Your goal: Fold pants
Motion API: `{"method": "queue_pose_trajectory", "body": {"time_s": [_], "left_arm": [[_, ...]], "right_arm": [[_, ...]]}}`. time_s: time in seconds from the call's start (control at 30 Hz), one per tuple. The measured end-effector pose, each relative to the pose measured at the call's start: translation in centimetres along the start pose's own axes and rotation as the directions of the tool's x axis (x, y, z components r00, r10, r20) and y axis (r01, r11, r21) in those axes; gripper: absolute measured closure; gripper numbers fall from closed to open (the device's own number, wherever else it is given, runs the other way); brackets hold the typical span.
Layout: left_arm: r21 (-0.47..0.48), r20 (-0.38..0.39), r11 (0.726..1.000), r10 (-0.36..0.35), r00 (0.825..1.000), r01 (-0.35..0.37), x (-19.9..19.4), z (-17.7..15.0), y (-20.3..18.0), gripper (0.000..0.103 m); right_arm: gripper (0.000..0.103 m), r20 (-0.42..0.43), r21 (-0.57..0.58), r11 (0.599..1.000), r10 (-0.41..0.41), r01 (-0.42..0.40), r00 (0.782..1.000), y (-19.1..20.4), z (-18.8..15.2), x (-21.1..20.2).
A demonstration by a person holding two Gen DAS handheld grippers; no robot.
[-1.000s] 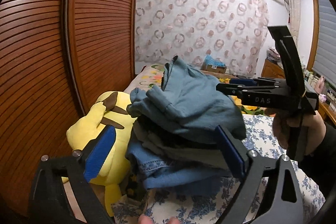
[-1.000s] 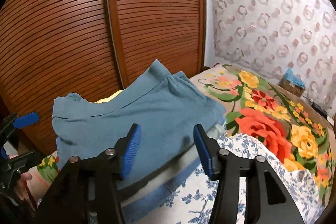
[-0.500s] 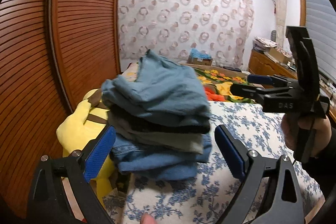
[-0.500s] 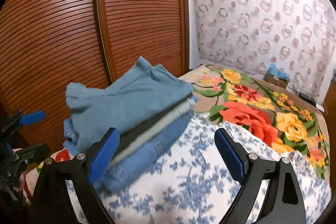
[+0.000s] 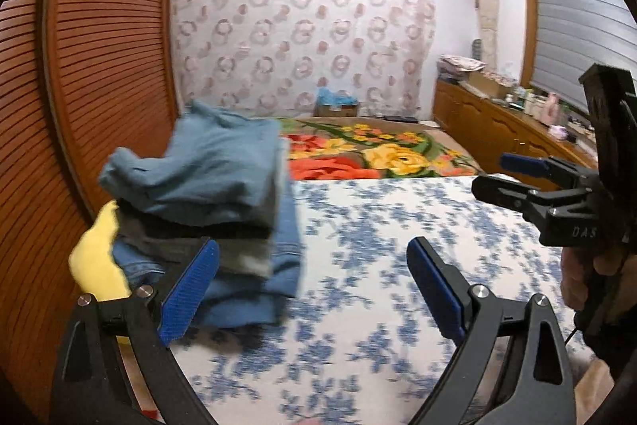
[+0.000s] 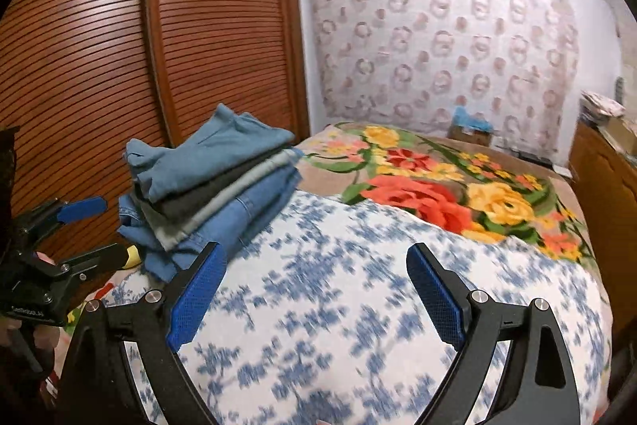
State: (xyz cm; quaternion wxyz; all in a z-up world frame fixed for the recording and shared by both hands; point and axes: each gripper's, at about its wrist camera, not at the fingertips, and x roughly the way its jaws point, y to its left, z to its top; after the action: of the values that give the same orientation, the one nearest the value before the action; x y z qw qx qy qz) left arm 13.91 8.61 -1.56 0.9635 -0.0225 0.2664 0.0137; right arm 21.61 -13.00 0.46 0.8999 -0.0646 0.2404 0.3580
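A stack of folded pants (image 5: 211,210), teal on top, grey in the middle, denim below, lies at the left edge of the bed; it also shows in the right wrist view (image 6: 211,186). My left gripper (image 5: 312,289) is open and empty, just right of the stack and back from it. My right gripper (image 6: 314,289) is open and empty over the blue-flowered sheet (image 6: 358,305), well back from the stack. Each gripper shows in the other's view: the right one (image 5: 513,174), the left one (image 6: 85,230).
A yellow plush toy (image 5: 95,257) lies left of the stack against the brown slatted wardrobe doors (image 5: 79,106). A bright floral blanket (image 5: 378,150) covers the far half of the bed. A wooden dresser (image 5: 509,122) with clutter runs along the right wall.
The right gripper opened and let go of the teal pants on the stack. Both grippers pulled back and swung right, away from the stack.
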Motion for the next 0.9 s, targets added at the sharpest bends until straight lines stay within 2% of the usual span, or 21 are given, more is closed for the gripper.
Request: {"method": "queue_pose_trajectory", "body": {"time_s": [0.1, 0.53, 0.73, 0.8, 0.9], "left_arm": [[0.007, -0.003, 1.000, -0.029, 1.000, 0.029, -0.3, -0.4, -1.6, 0.008], [0.043, -0.027, 0.998, -0.040, 0.999, 0.041, -2.7, -1.5, -7.0, 0.007], [0.045, 0.006, 0.997, -0.063, 0.998, 0.063, -4.3, -0.5, -8.4, 0.007], [0.046, 0.021, 0.996, -0.073, 0.997, 0.072, -5.0, 0.1, -8.8, 0.007], [0.042, 0.044, 0.996, -0.085, 0.995, 0.084, -6.2, 0.6, -9.2, 0.007]], "right_arm": [[0.010, 0.005, 0.034, 0.999, -0.041, 0.041, 0.999, -0.2, -1.1, -2.0], [0.010, 0.041, 0.156, 0.967, -0.208, 0.199, 0.977, 1.2, -5.8, -11.7], [0.010, 0.061, 0.172, 0.948, -0.282, 0.269, 0.957, 2.8, -6.0, -15.2], [0.010, 0.074, 0.167, 0.936, -0.324, 0.309, 0.943, 3.6, -6.0, -16.4], [0.010, 0.091, 0.168, 0.931, -0.341, 0.323, 0.936, 4.5, -5.9, -17.7]]}}
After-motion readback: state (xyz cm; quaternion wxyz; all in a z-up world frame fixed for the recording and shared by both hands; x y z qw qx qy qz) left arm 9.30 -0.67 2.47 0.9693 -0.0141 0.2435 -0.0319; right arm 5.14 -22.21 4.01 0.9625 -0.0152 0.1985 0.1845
